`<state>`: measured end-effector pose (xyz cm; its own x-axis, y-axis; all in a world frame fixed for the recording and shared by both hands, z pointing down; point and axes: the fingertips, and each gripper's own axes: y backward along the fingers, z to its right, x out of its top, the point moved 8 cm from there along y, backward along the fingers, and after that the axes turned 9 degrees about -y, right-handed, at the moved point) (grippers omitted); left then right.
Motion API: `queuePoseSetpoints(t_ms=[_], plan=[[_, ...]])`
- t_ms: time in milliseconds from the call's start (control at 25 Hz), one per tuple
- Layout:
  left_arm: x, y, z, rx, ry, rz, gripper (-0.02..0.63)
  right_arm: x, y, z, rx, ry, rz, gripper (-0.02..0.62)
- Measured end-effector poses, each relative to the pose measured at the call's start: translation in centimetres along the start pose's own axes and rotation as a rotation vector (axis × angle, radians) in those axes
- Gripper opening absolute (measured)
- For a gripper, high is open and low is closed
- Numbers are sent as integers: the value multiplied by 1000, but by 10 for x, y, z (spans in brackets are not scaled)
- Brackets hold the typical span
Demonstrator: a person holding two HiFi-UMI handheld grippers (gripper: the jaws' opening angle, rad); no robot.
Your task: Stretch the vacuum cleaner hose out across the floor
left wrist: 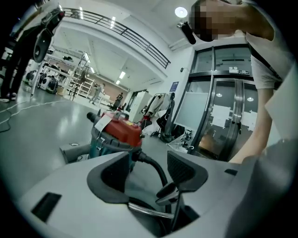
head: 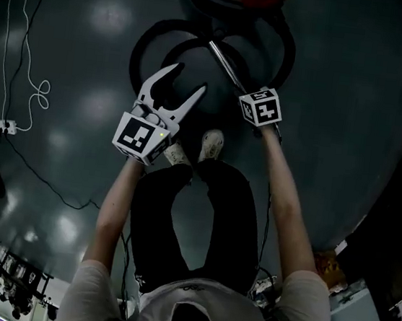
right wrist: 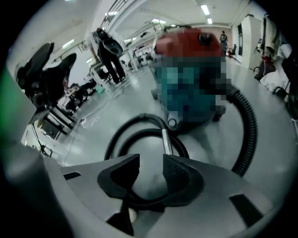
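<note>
Hose, black, ribbed, in loose loops

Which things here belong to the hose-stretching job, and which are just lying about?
Job: vacuum cleaner, coiled hose, metal wand, left hand-held gripper, right hand-held gripper.
Lying about: white cable and black cable on the floor.

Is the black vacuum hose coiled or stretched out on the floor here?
Coiled: the black ribbed vacuum hose lies in overlapping loops on the floor beside the red-topped vacuum cleaner.
</note>
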<state>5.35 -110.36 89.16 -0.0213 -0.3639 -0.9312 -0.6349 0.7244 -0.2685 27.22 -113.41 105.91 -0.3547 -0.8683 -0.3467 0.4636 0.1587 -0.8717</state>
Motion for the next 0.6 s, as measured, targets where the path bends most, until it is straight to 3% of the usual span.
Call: queuePoseSetpoints(t_ms=[200, 320, 480, 600], plan=[[-102, -26, -41, 27, 42, -37, 261, -26, -127, 53, -54, 80, -208, 163], [-139, -27, -47, 14, 33, -89, 261, -40, -165, 66, -158, 169, -253, 167], [-144, -26, -44, 0, -5, -106, 261, -43, -186, 76, -221, 118, -284, 166], [-127, -12, -39, 6, 15, -107, 261, -43, -191, 73, -204, 123, -329, 166]])
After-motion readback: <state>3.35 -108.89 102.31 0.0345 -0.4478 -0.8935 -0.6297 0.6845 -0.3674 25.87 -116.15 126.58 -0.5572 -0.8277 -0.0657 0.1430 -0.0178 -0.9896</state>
